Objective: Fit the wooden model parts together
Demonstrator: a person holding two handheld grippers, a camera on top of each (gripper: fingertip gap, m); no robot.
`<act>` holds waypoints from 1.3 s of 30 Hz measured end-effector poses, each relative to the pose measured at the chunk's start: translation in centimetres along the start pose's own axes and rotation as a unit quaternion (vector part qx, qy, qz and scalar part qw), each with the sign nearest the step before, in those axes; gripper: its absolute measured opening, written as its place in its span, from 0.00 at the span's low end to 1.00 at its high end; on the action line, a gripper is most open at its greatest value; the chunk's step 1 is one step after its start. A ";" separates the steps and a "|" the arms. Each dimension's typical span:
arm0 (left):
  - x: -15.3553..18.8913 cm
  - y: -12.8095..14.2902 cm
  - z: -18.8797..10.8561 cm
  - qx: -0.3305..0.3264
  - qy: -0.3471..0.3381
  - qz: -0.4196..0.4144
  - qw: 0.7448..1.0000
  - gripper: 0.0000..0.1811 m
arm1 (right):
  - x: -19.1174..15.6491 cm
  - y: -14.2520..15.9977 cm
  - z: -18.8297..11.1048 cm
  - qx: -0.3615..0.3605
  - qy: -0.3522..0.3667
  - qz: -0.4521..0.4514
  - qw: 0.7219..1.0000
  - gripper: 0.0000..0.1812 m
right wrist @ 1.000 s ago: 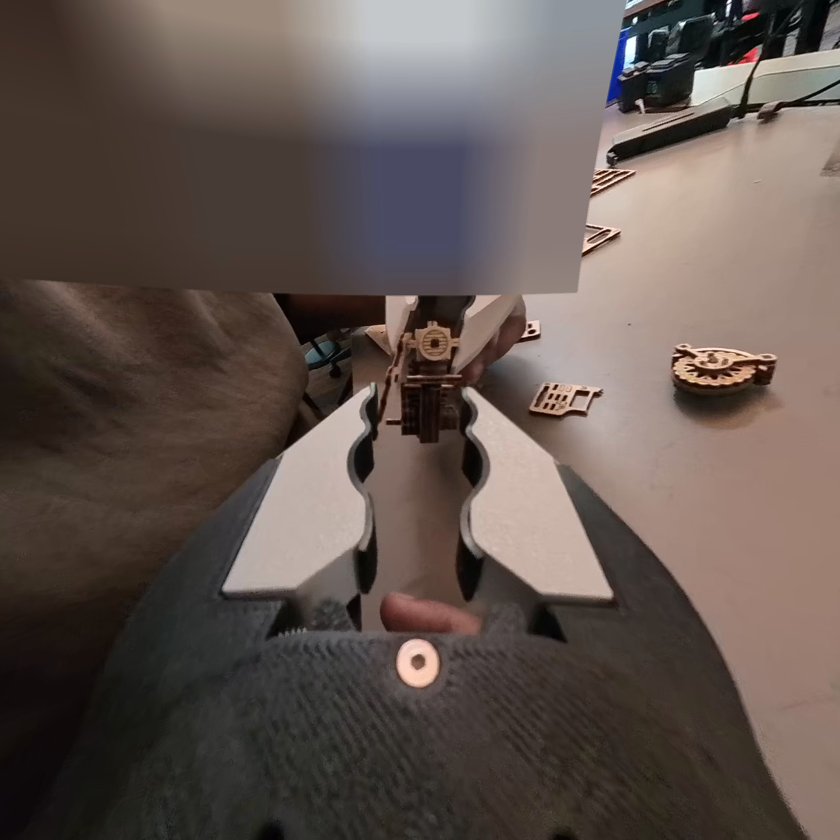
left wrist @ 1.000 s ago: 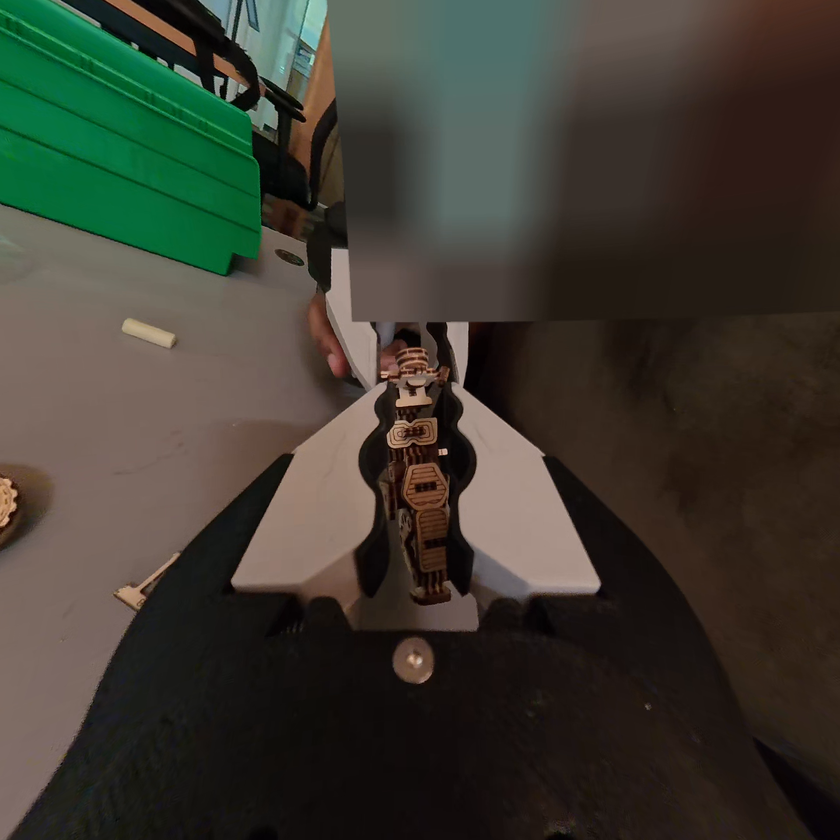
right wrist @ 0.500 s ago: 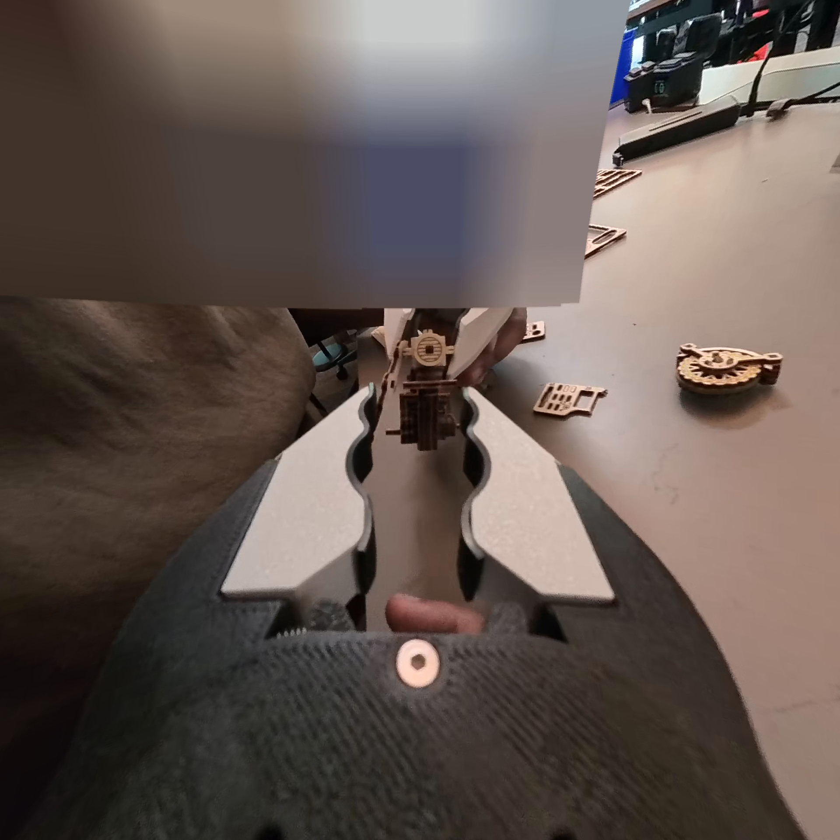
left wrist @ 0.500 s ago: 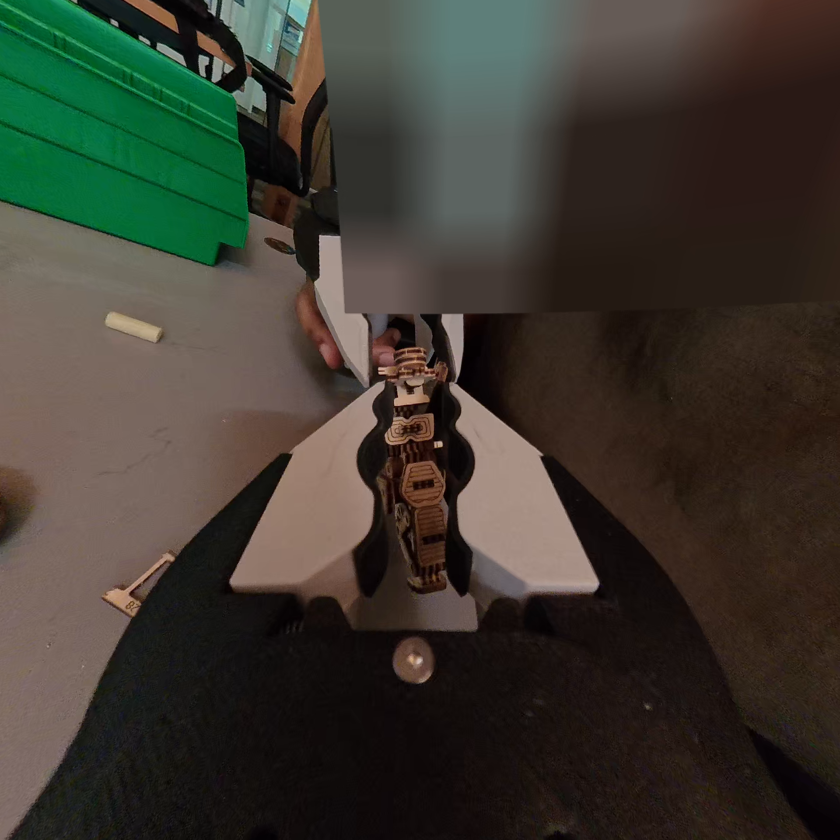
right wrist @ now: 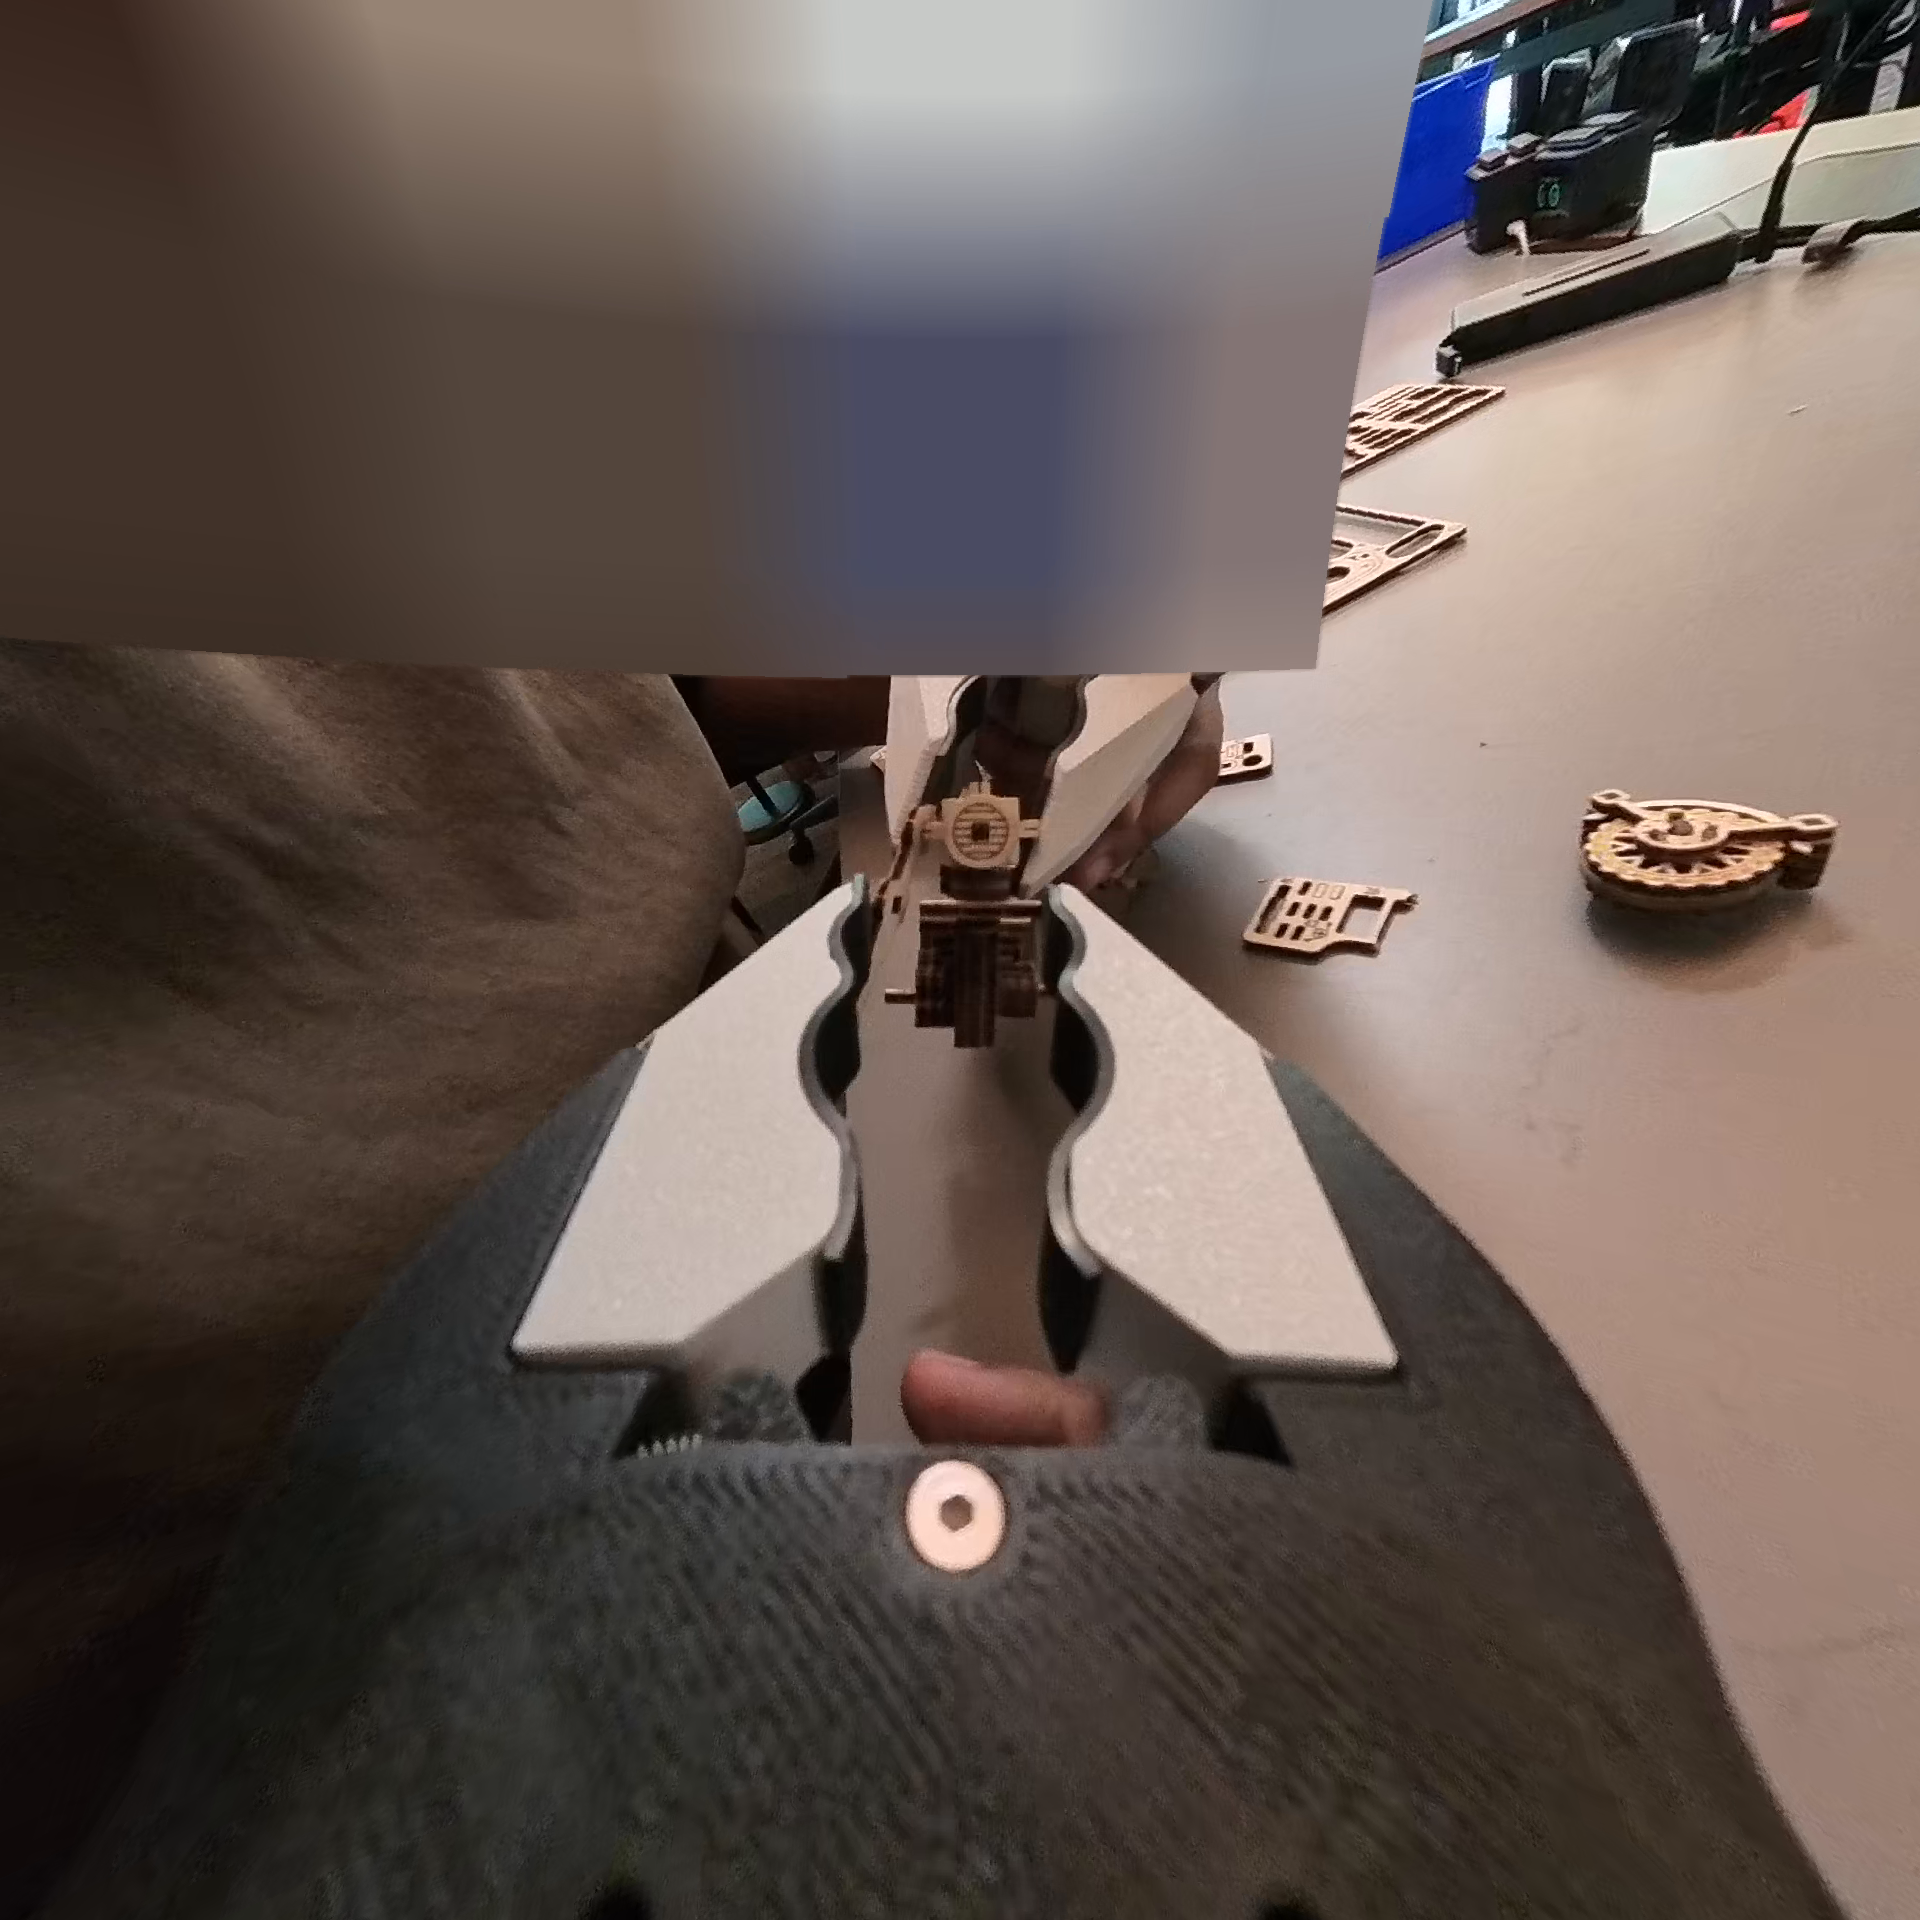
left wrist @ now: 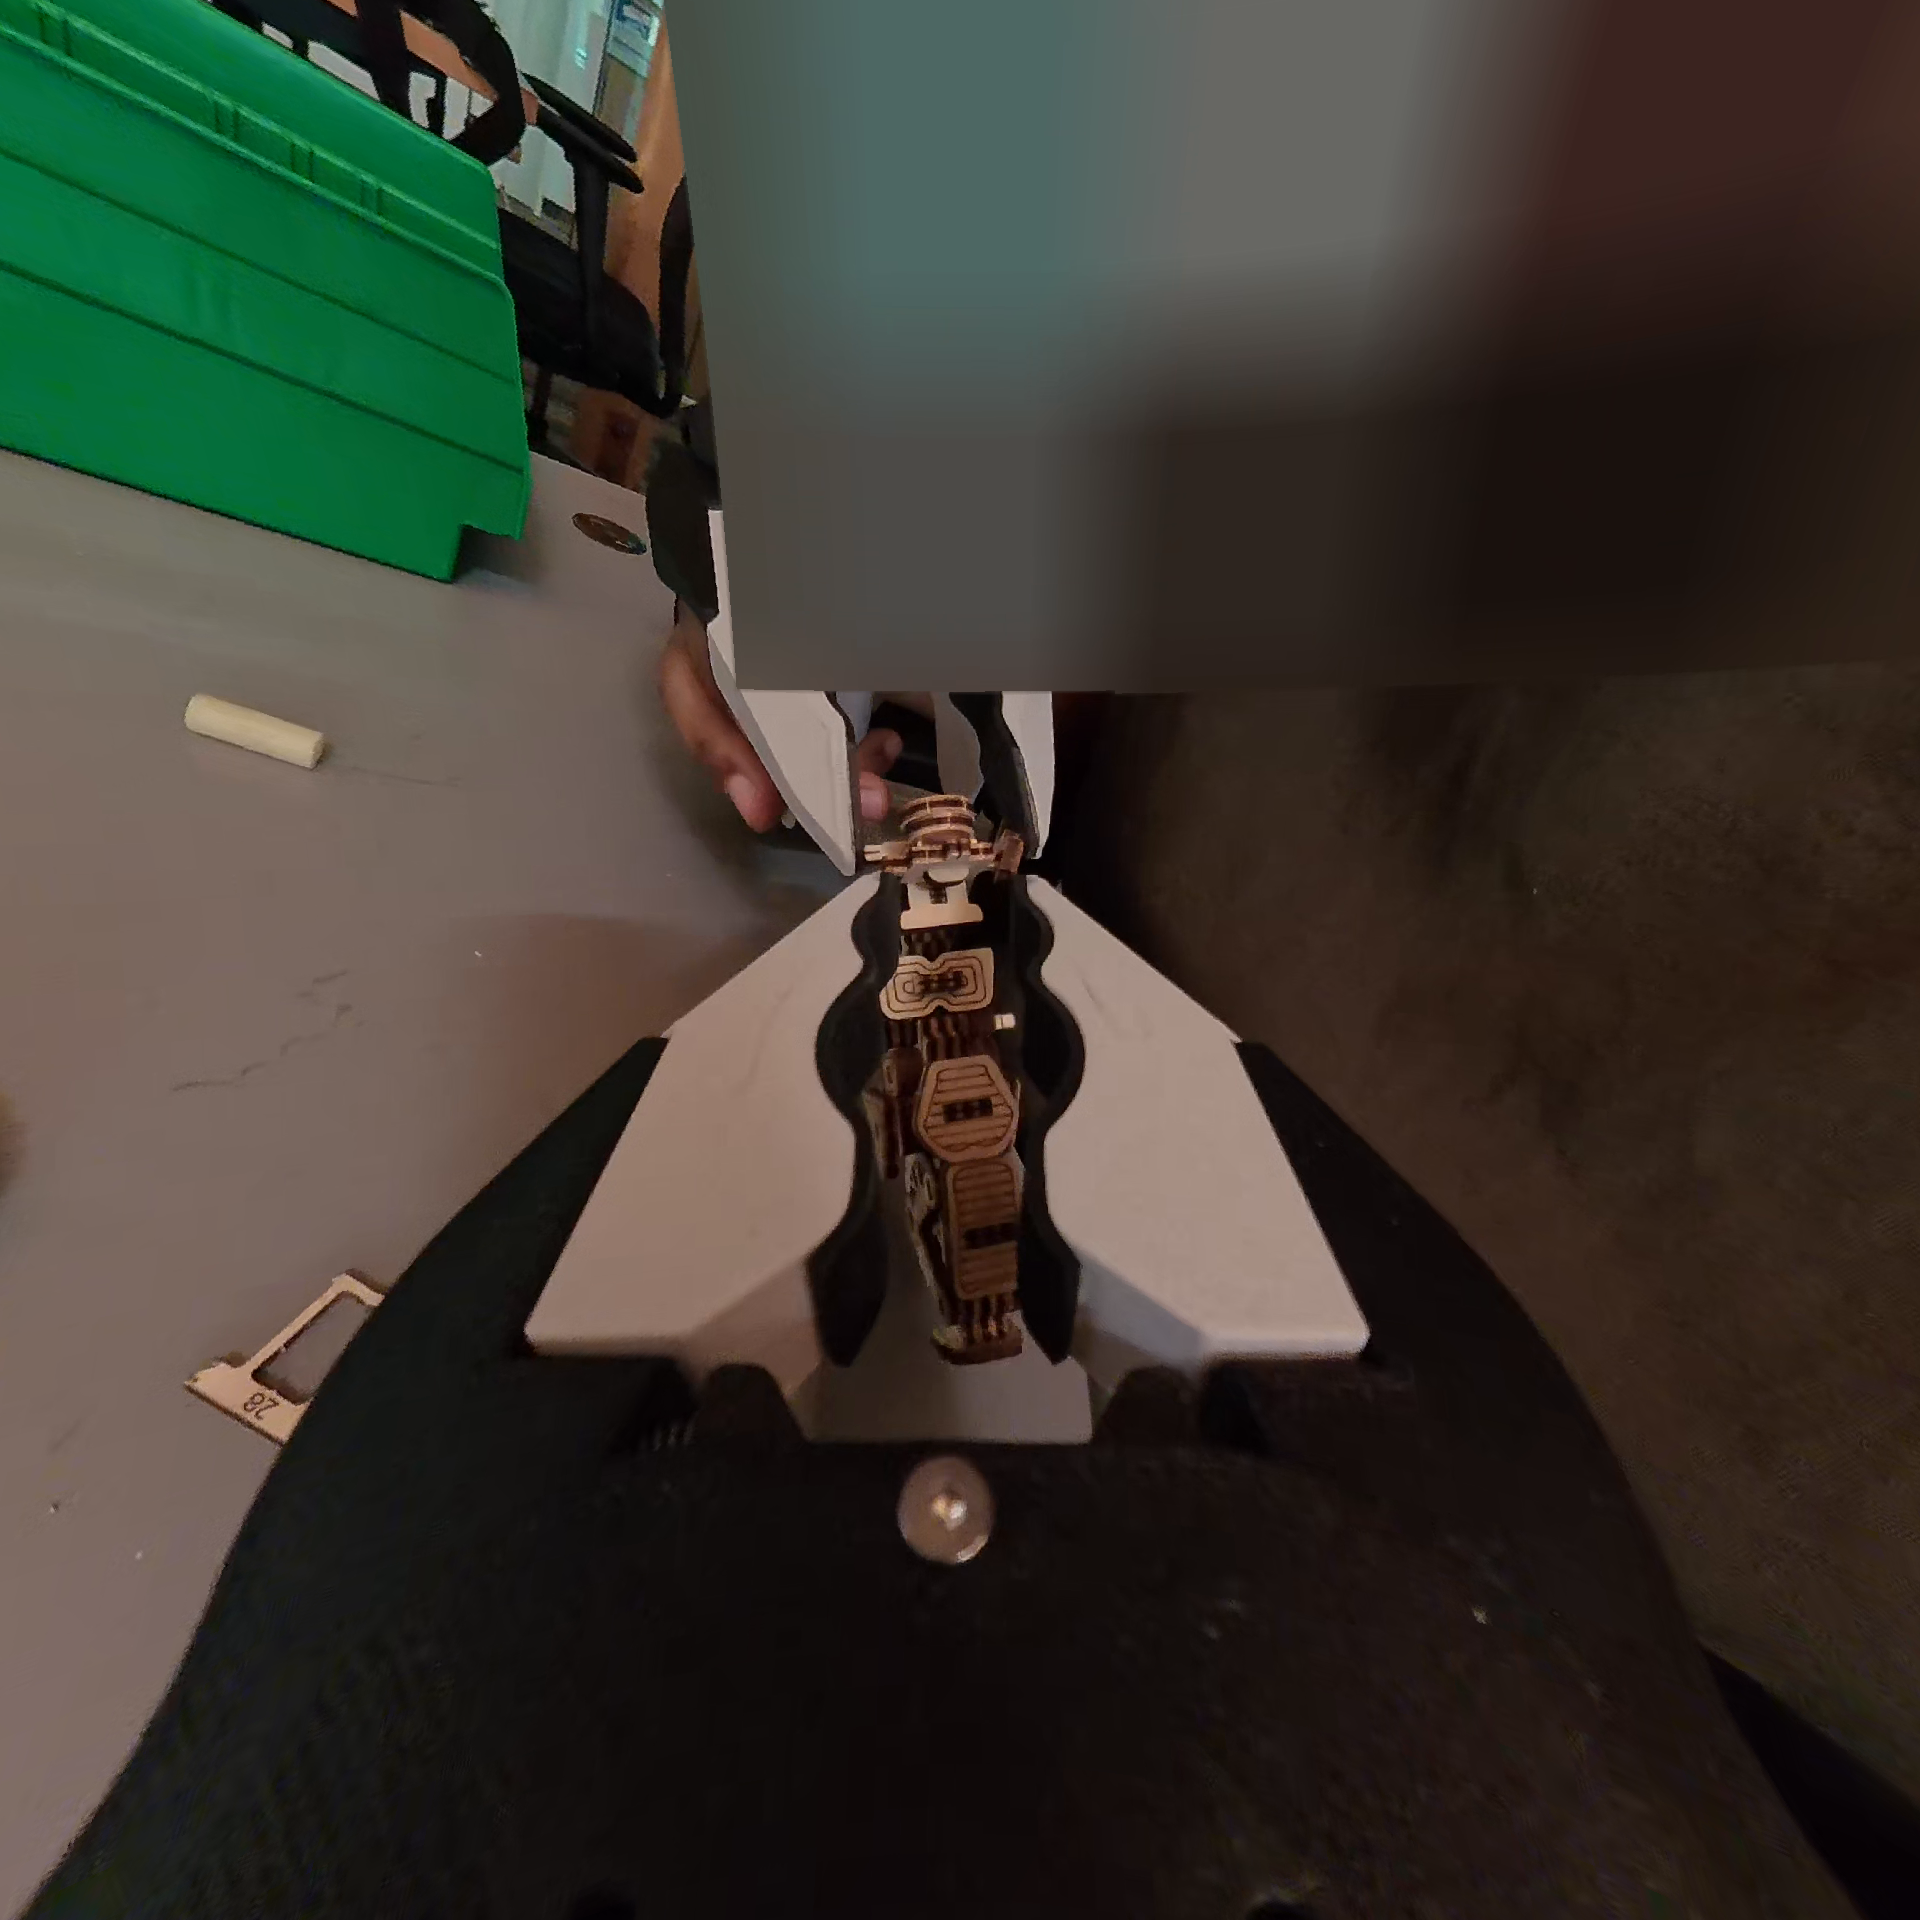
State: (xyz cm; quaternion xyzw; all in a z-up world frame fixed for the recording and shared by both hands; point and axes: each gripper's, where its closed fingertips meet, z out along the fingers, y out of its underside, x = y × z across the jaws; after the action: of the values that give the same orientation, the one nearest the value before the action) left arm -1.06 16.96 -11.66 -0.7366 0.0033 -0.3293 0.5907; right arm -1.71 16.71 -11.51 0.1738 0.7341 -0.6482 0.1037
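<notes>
The left gripper (left wrist: 943,894) has its fingers clamped on the wooden model (left wrist: 951,1132), a long narrow assembly of laser-cut plywood that lies lengthwise in the channel between the two wavy black pads, its far end sticking out past the fingertips with a small crossbar and a round ribbed knob on top. The right gripper (right wrist: 961,914) faces it from the opposite side, and its fingers press on the sides of that same model (right wrist: 971,935) at the very tips — the rest of the gap behind stays empty down to a fingertip of the person at the base. In the left wrist view the right gripper's white fingers (left wrist: 805,790) reach the knob end, a hand (left wrist: 717,727) just behind them. The model is held in the air above the grey surface (left wrist: 312,935), beside the person's brown clothing. On the surface lie a pale dowel (left wrist: 254,731) and a flat cut-out scrap (left wrist: 286,1361), with a green bin (left wrist: 239,281) farther back. The right wrist view shows a spoked wheel assembly (right wrist: 1704,847), a small flat grille piece (right wrist: 1325,914) and leftover plywood sheets (right wrist: 1392,540) — all well apart from the grippers.
</notes>
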 end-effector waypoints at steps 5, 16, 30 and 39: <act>0.0 -0.1 -0.1 0.002 0.001 0.000 1.000 0.10 | 0.0 0.2 -0.1 -0.004 -0.002 0.002 1.000 0.18; 0.2 -0.2 -0.1 0.005 0.007 -0.005 1.000 0.11 | 0.1 0.2 -0.1 -0.006 0.003 0.004 1.000 0.14; -0.1 -0.1 -0.1 0.005 0.001 -0.013 1.000 0.11 | 0.3 0.4 -0.1 -0.011 0.004 0.010 1.000 0.13; -0.7 0.1 0.0 -0.001 -0.017 -0.022 1.000 0.11 | 0.9 0.8 -0.2 -0.024 0.013 0.019 0.999 0.13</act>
State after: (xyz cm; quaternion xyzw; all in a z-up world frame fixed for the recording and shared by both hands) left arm -1.61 17.26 -12.08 -0.7424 -0.0226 -0.3299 0.5827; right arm -2.20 17.09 -12.58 0.1939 0.7473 -0.6258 0.1110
